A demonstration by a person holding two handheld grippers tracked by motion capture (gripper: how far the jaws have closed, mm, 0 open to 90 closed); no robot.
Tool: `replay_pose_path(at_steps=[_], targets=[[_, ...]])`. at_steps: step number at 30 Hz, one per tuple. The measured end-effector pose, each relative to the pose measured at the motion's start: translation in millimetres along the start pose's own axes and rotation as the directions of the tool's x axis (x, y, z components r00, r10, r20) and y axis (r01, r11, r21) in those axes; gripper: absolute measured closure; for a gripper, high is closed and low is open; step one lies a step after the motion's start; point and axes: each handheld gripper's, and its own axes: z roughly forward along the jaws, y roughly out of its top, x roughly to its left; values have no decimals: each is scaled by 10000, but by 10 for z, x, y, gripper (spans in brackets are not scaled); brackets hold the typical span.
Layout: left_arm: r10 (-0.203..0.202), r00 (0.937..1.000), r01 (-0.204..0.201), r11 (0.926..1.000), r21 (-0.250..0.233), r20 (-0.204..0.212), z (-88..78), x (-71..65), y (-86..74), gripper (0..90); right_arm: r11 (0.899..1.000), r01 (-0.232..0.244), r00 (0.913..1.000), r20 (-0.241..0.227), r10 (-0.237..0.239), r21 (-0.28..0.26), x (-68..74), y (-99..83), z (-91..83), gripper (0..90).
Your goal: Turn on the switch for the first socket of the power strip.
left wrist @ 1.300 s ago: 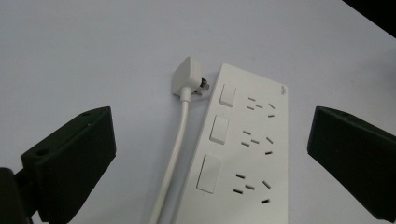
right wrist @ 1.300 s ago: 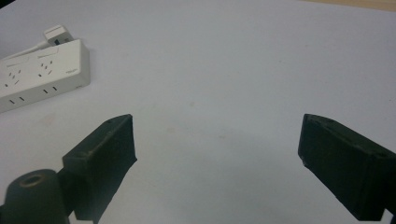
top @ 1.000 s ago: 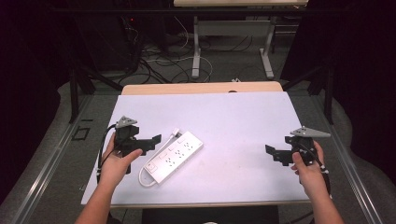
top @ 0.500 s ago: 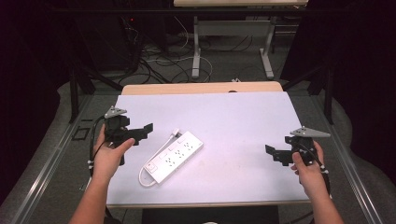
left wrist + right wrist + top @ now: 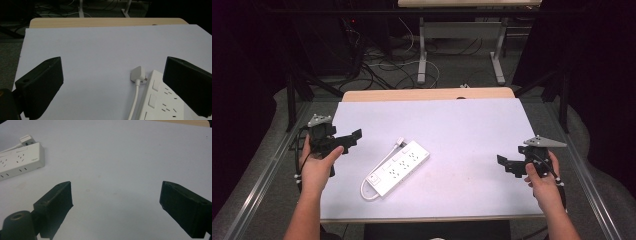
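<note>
left gripper (image 5: 349,138): jaws spread, empty, near strip | right gripper (image 5: 507,165): jaws spread, empty, well apart | strip (image 5: 398,167): flat on surface (image 5: 472,130), plug (image 5: 138,74) beside it

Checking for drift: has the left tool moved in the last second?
Yes. The left tool has pulled left, away from the power strip, toward the table's left edge.

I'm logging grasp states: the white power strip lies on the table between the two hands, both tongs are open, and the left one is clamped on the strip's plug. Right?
Not quite. The left tongs hold nothing: in the left gripper view the jaws stand wide apart, and the plug lies free on the table between them. The rest holds: the power strip lies between the hands, and the right tongs are open too.
</note>
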Motion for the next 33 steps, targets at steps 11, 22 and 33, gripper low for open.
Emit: replay_pose_path(at_steps=[11,22,33], targets=[[-267,9992,265,9996,-66,-300,14,226,-146,30,9997,-214,9993,303,211,91,-62,-52,48,100],[-669,9974,667,9978,-64,-255,133,401,-327,19,9994,-335,9958,848,333,17,-231,-152,117,89],[-628,9969,630,9980,29,-478,295,562,-538,5,9971,-754,9904,1170,736,106,-388,-270,204,85]])
